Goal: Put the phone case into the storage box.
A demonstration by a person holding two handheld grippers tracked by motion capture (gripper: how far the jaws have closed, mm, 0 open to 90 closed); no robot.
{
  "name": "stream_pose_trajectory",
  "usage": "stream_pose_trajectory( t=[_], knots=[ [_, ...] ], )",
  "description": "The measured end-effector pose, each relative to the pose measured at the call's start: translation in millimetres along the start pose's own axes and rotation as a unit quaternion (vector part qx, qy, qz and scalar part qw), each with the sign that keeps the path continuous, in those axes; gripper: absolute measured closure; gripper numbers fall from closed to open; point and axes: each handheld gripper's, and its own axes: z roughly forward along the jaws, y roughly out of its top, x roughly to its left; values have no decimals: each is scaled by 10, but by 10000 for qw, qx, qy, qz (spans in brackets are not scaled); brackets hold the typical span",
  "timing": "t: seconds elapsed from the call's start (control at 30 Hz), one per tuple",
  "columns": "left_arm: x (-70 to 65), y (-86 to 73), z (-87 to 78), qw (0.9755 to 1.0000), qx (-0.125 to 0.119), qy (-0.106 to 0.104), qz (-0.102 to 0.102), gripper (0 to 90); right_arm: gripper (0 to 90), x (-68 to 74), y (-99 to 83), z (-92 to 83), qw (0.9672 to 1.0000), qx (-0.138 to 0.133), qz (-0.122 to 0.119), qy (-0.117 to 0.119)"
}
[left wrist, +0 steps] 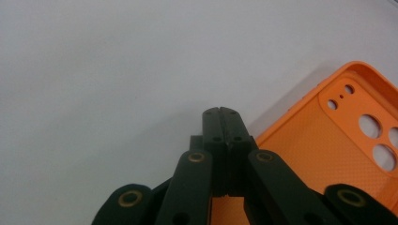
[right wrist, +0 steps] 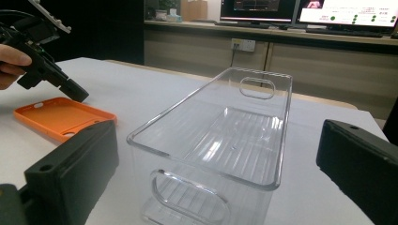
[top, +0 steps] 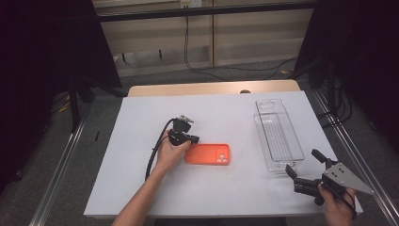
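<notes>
While the closed left gripper [left wrist: 222, 112] rests at the orange phone case [top: 207, 154], this light, bendy case seems best gripped by its thin rim.

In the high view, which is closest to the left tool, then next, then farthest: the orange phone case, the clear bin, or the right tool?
1. Orange phone case, right beside the left tool.
2. Clear bin, on the table's right side.
3. Right tool, at the near right corner.
</notes>
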Motion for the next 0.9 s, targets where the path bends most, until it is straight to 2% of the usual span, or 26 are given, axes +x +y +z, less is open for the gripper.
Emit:
stream_pose_trajectory(
  t=[0.3, 0.37, 0.5, 0.67, 0.9],
  knots=[
    [-2, -62, -39, 9999, 48, -69, 72, 900, 0, -3, -2, 4, 10000, 12, -23, -44],
    [-15, -82, -42, 9999, 31, 2, 157, 900, 0, -5, -1, 2, 10000, 0, -19, -44],
    [-13, -114, -64, 10000, 19, -58, 70, 900, 0, -6, 1, -1, 10000, -13, -30, -44],
    [-31, -139, -106, 9997, 144, -37, 170, 900, 0, -6, 1, -1, 10000, -14, -29, -38],
    [-77, -186, -145, 9995, 176, 29, 251, 900, 0, 3, 6, 1, 9999, -95, -50, -16]
  ],
)
